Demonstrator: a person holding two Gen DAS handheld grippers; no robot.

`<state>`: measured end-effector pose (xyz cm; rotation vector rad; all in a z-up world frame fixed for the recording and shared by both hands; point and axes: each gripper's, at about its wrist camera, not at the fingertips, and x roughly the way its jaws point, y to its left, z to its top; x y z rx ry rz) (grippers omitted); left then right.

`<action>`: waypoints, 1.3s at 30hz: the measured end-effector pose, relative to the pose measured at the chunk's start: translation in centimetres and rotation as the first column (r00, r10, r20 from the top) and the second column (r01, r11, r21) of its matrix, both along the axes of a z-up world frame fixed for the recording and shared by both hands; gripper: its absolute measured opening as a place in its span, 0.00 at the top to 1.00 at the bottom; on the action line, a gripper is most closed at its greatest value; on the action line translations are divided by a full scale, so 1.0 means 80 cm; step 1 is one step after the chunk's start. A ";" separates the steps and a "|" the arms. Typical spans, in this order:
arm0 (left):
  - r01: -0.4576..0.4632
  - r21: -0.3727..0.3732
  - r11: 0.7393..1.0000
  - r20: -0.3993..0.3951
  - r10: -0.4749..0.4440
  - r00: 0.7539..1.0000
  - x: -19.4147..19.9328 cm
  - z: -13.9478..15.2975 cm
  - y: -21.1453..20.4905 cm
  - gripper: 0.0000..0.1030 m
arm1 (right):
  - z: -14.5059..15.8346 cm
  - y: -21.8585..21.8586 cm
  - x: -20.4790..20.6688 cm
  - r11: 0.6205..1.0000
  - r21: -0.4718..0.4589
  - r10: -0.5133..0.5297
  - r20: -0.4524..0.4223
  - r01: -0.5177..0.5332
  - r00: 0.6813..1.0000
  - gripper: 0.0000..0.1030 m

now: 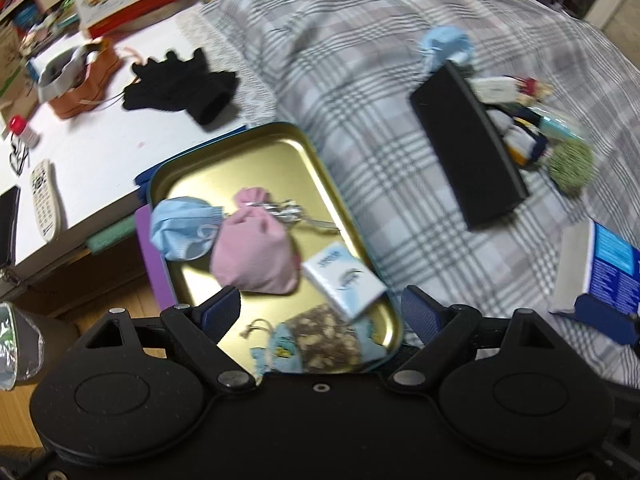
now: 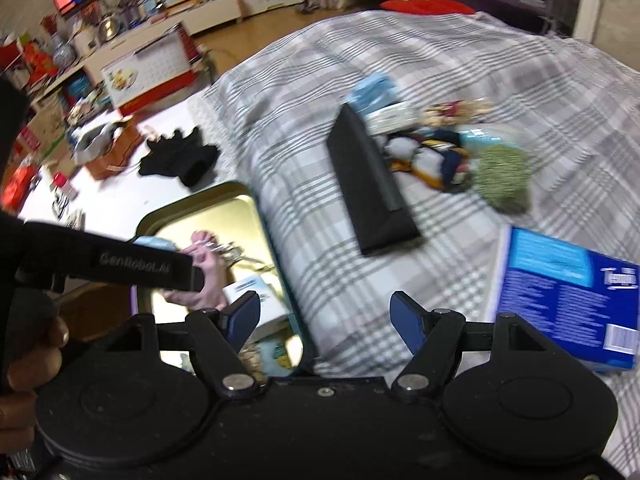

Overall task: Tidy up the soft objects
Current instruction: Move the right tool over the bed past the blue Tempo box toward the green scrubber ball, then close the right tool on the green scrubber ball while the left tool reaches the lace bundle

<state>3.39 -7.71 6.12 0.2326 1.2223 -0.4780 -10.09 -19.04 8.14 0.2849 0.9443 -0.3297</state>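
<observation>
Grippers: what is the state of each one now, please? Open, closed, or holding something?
Left gripper: open, nothing between its jaws, above the gold tray.
Right gripper: open, nothing held, above the plaid blanket.

- My left wrist camera looks steeply down from close above the gold tray [image 1: 240, 148], past my left gripper [image 1: 320, 312], whose fingers frame the tray's near end.
- My right wrist camera sits to the right of that tray [image 2: 224, 200], tilted down less steeply over the plaid blanket [image 2: 460, 64].
- Both views share the tray, the black case [image 1: 468, 144] beyond it to the right, and the black glove [image 2: 180, 160] beyond it to the left.
</observation>
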 end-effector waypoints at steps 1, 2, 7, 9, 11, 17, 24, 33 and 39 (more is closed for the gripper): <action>0.012 -0.001 1.000 0.005 -0.012 1.000 -0.005 0.003 -0.006 0.19 | 0.003 -0.008 -0.006 1.000 -0.005 -0.012 0.007 0.012 1.000 0.31; 0.025 0.000 1.000 0.010 -0.025 1.000 -0.010 0.005 -0.012 0.19 | 0.005 -0.016 -0.012 1.000 -0.008 -0.026 0.014 0.027 1.000 0.31; 0.084 -0.004 0.996 0.032 -0.084 0.996 -0.035 0.017 -0.043 0.18 | 0.019 -0.066 -0.044 0.992 -0.011 -0.128 0.050 0.129 0.990 0.30; 0.108 -0.008 0.994 0.035 -0.108 0.994 -0.043 0.020 -0.057 0.18 | 0.024 -0.090 -0.057 0.983 -0.018 -0.180 0.059 0.182 0.982 0.29; 0.133 -0.009 0.991 0.039 -0.133 0.990 -0.050 0.022 -0.070 0.18 | 0.027 -0.115 -0.069 0.971 -0.023 -0.235 0.067 0.237 0.970 0.29; 0.178 -0.012 0.984 0.040 -0.177 0.983 -0.063 0.021 -0.102 0.18 | 0.026 -0.187 -0.098 0.921 -0.011 -0.387 0.069 0.388 0.920 0.28; 0.190 -0.007 0.982 0.041 -0.190 0.981 -0.058 0.018 -0.123 0.18 | 0.018 -0.234 -0.096 0.883 0.003 -0.468 0.062 0.469 0.881 0.27; 0.168 -0.004 0.986 0.057 -0.167 0.984 -0.028 0.017 -0.131 0.18 | -0.001 -0.243 -0.010 0.916 0.006 -0.401 0.049 0.401 0.915 0.20; 0.139 -0.023 0.990 0.067 -0.137 0.988 -0.002 0.018 -0.133 0.18 | -0.032 -0.247 0.054 0.930 -0.023 -0.366 0.007 0.366 0.931 0.17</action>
